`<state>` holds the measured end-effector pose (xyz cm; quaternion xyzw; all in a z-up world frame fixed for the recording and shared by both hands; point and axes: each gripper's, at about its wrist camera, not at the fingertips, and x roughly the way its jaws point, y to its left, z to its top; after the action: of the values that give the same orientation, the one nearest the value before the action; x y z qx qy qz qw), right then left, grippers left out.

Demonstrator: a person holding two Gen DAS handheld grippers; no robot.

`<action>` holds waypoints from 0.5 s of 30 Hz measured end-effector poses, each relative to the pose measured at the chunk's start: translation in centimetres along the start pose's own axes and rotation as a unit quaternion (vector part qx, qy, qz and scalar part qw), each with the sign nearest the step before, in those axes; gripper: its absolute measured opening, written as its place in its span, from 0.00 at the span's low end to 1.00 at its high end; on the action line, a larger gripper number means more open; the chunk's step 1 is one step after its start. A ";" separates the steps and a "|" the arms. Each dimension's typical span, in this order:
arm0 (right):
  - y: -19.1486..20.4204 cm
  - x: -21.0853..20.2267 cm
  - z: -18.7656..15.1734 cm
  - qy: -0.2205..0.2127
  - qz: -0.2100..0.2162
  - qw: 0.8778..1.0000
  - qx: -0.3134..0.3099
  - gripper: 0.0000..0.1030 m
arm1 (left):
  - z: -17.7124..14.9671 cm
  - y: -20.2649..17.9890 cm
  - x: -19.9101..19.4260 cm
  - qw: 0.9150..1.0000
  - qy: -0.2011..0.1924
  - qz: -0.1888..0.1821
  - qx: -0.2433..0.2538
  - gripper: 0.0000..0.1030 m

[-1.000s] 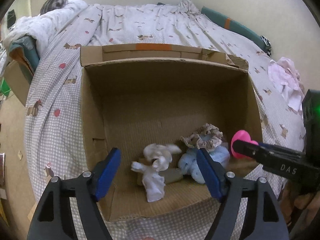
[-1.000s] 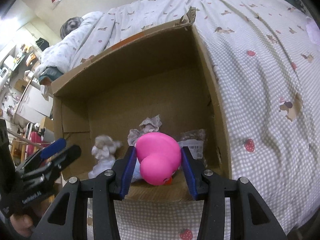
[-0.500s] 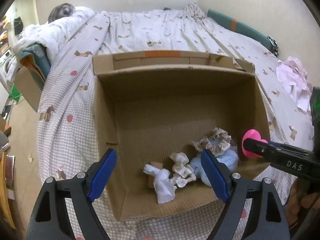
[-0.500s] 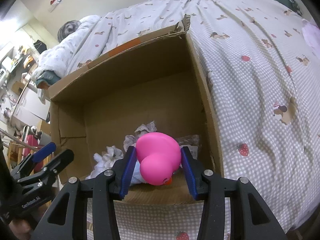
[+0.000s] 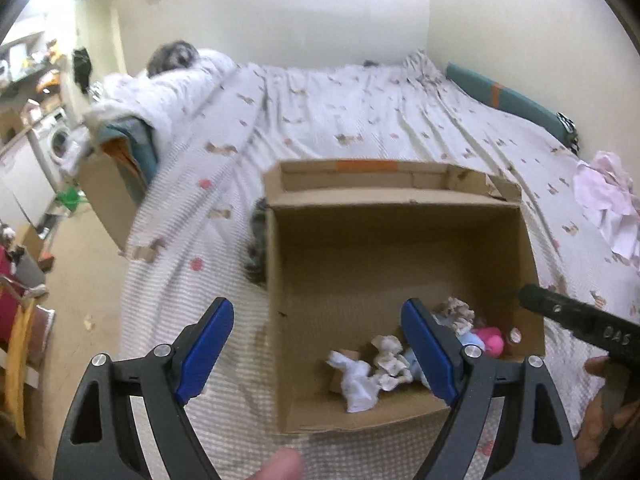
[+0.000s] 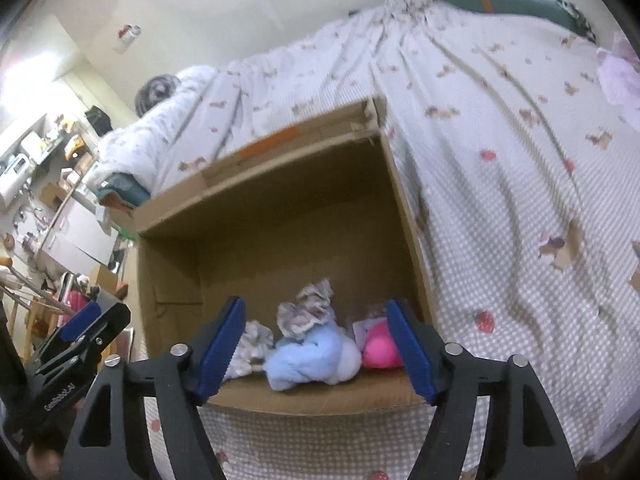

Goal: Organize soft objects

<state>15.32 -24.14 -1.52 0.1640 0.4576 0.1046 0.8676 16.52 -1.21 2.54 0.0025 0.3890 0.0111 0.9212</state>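
Observation:
An open cardboard box [image 5: 316, 240] [image 6: 256, 184] stands on the bed. Inside at its near end lie a white cloth toy [image 5: 358, 380], a pale blue plush [image 6: 316, 356], a frilly scrunchie [image 6: 308, 312] [image 5: 456, 312] and a pink rubber duck [image 6: 380, 346] [image 5: 490, 340]. My left gripper [image 5: 316, 350] is open and empty, above the box's near left corner. My right gripper [image 6: 316, 352] is open and empty, just in front of the box's near wall, with the blue plush seen between its fingers.
The bed has a checked sheet with small prints [image 5: 360, 128] [image 6: 520, 184]. A pink cloth [image 5: 608, 200] lies at the right. A dark furry item [image 5: 258, 248] lies beside the box's left wall. A second cardboard box [image 5: 112, 196] and room clutter stand at the left.
My right gripper has opened and the pink duck now lies in the box. Both grippers have pulled back; the left one has shifted left. The white toy has settled on the box floor.

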 end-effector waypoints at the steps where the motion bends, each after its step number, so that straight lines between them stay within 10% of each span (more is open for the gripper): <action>1: 0.2 -0.4 0.0 -0.009 -0.001 1.000 -0.006 0.83 | -0.1 0.3 -0.4 1.000 -0.004 0.005 0.000 0.82; 3: 0.8 -1.6 -0.3 -0.033 -0.004 0.999 -0.019 1.00 | -0.3 1.1 -1.2 1.000 -0.011 0.018 -0.004 0.82; 15: 2.2 -6.8 -2.2 -0.094 -0.004 0.994 -0.055 1.00 | -2.2 3.3 -6.9 0.998 -0.054 0.014 -0.015 0.99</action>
<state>9.64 -23.95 3.31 0.1228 0.3680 0.1101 0.9151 10.03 1.90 6.02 -0.0056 0.3387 0.0300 0.9404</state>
